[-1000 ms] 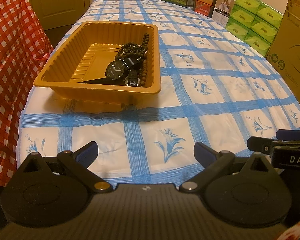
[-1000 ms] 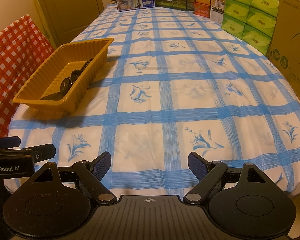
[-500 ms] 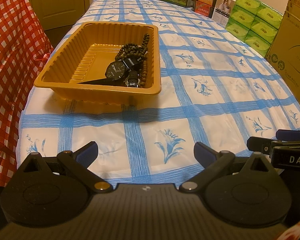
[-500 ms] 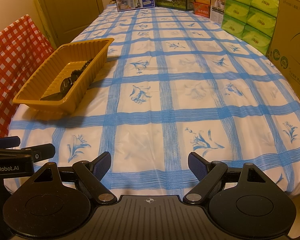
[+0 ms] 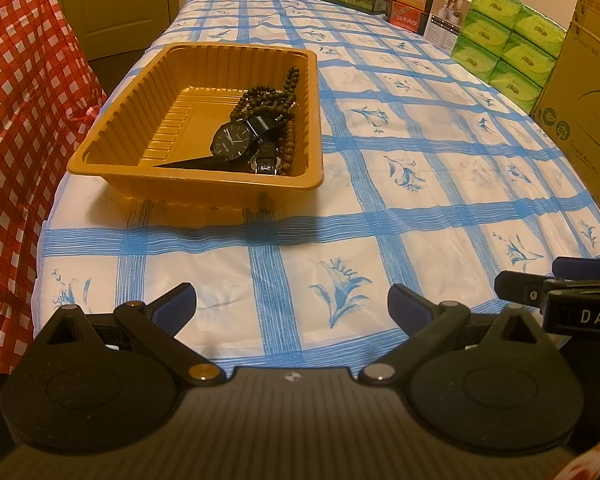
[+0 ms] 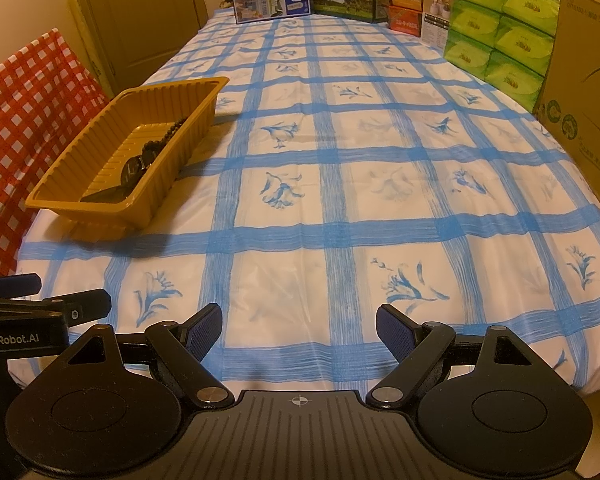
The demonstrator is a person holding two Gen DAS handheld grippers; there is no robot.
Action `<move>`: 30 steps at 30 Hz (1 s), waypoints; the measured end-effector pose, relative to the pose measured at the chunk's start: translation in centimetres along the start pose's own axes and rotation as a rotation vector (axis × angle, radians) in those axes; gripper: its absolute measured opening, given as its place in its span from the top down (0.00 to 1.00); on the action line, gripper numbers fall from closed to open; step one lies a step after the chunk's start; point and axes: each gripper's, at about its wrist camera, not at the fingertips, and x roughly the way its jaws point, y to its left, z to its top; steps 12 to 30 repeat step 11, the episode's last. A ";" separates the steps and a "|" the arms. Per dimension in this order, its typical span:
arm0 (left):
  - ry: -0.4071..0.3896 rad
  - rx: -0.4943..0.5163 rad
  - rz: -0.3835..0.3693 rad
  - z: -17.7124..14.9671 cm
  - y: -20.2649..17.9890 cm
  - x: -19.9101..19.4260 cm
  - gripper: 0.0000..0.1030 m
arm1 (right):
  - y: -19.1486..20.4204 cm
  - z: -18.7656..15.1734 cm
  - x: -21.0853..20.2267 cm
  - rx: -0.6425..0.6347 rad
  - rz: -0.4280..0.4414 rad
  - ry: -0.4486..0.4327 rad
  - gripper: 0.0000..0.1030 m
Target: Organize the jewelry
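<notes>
I hold both tongs low at the near edge of the worktop [image 6: 380, 128], and neither grips anything. My left tongs [image 5: 292, 304] stand with their blue pads wide apart over the blue-checked cloth, empty. My right tongs [image 6: 299, 328] are likewise spread and empty; each pair shows at the edge of the other's view, so the two sit side by side, near each other.

The jewelry lies in the orange tray [image 5: 112, 148], which stands on the left side of the worktop, ahead of my left tongs and well apart from them. Against its right wall lies a pile of dark beads [image 5: 266, 98], and nearer me a black watch [image 5: 234, 145] with its strap running toward the near corner. A lighter brown strand of beads [image 5: 289, 144] runs along the right wall beside the watch, and a small buckle or second watch sits by it; I cannot tell which.

With everything I can see of the jewelry in the tray and nothing loose on the cloth, I judge the gathering either done or not started as a sorting job. If more is wanted, my left tongs must travel forward over the near rim and come down on the watch case, closing gently so the strap does not snag the beads.
</notes>
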 end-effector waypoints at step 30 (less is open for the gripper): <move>-0.014 0.006 -0.007 0.1 0.1 0.1 0.01 | 0.0 0.0 0.0 0.001 0.000 0.000 0.19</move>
